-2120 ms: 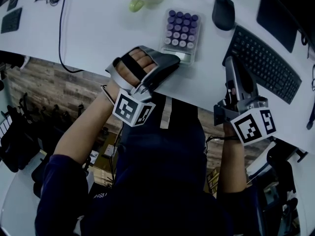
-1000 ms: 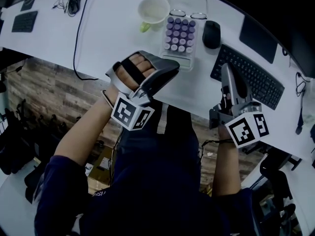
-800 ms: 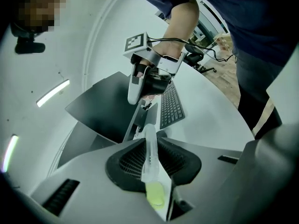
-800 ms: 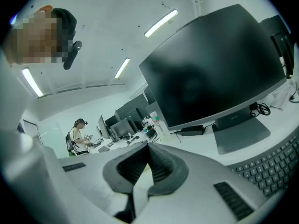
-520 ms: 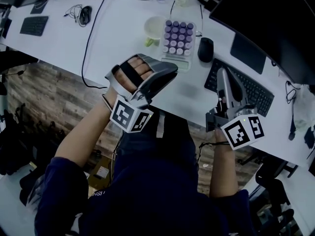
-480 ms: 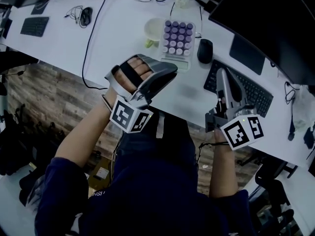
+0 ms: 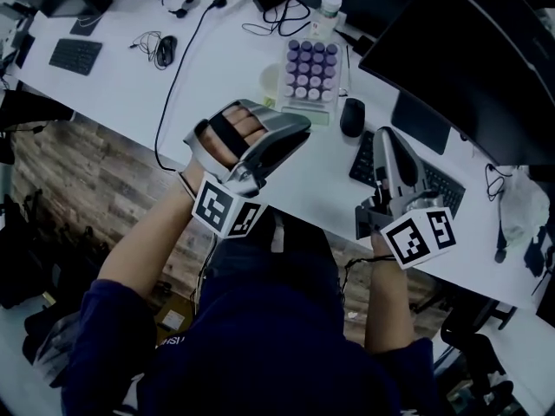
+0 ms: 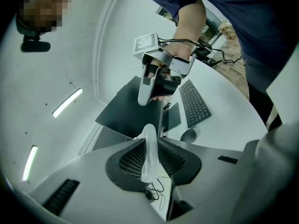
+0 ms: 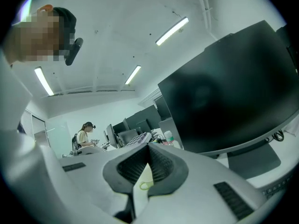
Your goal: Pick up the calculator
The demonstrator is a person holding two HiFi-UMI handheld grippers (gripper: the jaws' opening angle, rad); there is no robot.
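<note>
Here's the calculator, purple keys up, lying flat on the white table in the upper middle of the head view. Nobody has it: neither gripper touches it.

The left gripper hangs just below it in the frame, tips aimed up and right towards it but clearly apart from it. In the left gripper view its fingers stand a narrow slit apart, with only background showing through, so nothing is pinched.

The right gripper is over at centre right, above the near end of the black keyboard. Its fingers are pressed together at the tips and carry nothing.

A pale cup sits tight against the calculator's left edge. A dark mouse lies just below and right of the calculator, between it and the keyboard. A big dark monitor fills the upper right.
</note>
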